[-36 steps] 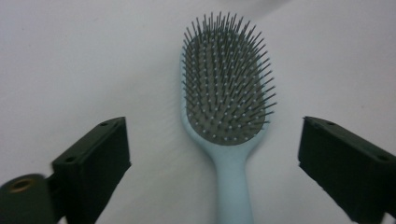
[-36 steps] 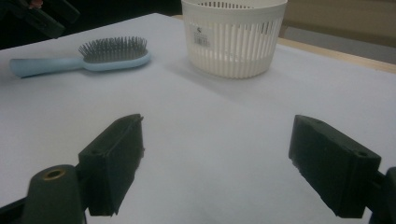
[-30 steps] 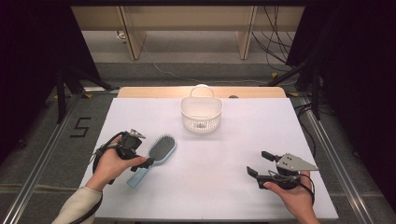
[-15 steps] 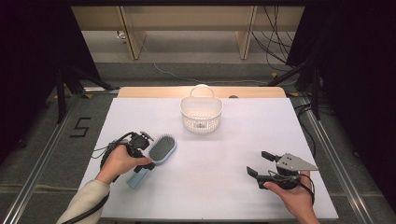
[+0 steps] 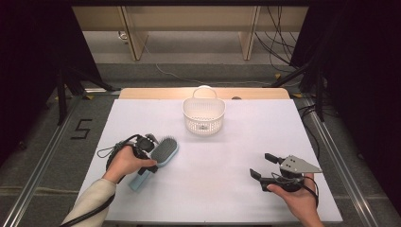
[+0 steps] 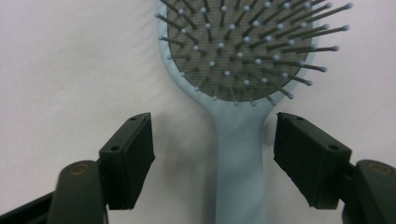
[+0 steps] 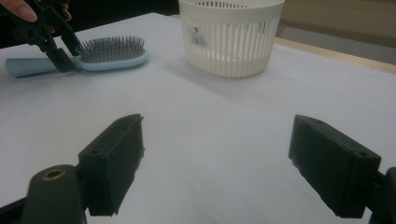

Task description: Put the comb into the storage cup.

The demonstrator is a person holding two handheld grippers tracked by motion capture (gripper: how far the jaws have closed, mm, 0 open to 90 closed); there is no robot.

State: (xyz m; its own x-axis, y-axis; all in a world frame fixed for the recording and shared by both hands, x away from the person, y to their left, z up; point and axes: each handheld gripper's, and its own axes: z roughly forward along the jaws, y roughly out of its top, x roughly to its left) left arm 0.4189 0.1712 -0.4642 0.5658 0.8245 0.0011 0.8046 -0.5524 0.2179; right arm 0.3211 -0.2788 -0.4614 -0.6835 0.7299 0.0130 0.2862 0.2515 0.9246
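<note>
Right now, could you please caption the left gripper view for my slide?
Open hand-held gripper closing astride the pale blue hairbrush handle on the white table.

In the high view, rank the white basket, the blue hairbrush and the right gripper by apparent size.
1. Blue hairbrush, longest, partly covered by the left gripper.
2. White basket and right gripper look similar; the gripper sits nearer the camera, so I won't rank them.

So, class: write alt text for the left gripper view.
A light blue hairbrush lies bristles-up on a white table, its handle between the left tongs, whose two black jaws have just been closing and stand apart from it on either side.
</note>
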